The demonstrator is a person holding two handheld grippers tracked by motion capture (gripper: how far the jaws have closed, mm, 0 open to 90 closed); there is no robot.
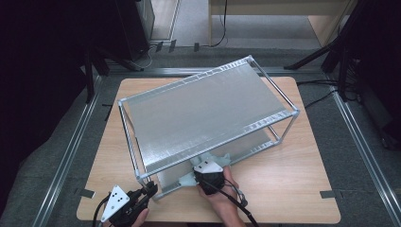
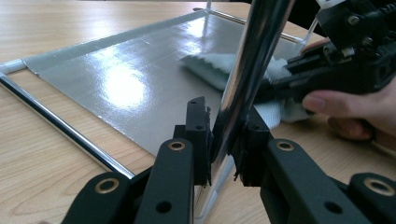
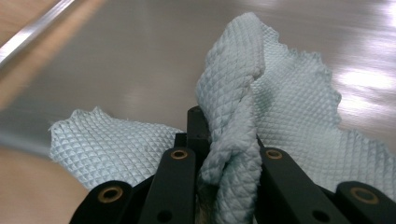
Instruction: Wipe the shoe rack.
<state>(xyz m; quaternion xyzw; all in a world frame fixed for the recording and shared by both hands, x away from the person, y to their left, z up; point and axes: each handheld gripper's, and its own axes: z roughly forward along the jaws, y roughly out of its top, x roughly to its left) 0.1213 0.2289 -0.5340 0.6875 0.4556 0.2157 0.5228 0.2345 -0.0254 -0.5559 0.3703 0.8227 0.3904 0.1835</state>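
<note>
The pale blue cloth (image 3: 280, 116) lies bunched on the lower shelf (image 2: 116, 74) of the metal rack (image 1: 208, 109), clenched in the right gripper (image 3: 224, 140). The top shelf (image 1: 198, 113) overhangs it. The left gripper (image 2: 224, 140) clamps the rack's front corner post (image 2: 247, 70), just beside the cloth, all on the wooden table (image 1: 293, 189).

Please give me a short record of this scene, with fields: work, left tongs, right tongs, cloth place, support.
work: wiping the lower shelf of a metal rack
left tongs: shut on the rack's corner post
right tongs: shut on a pale blue cloth
cloth place: on the lower shelf, near its front edge
support: wooden table
</note>
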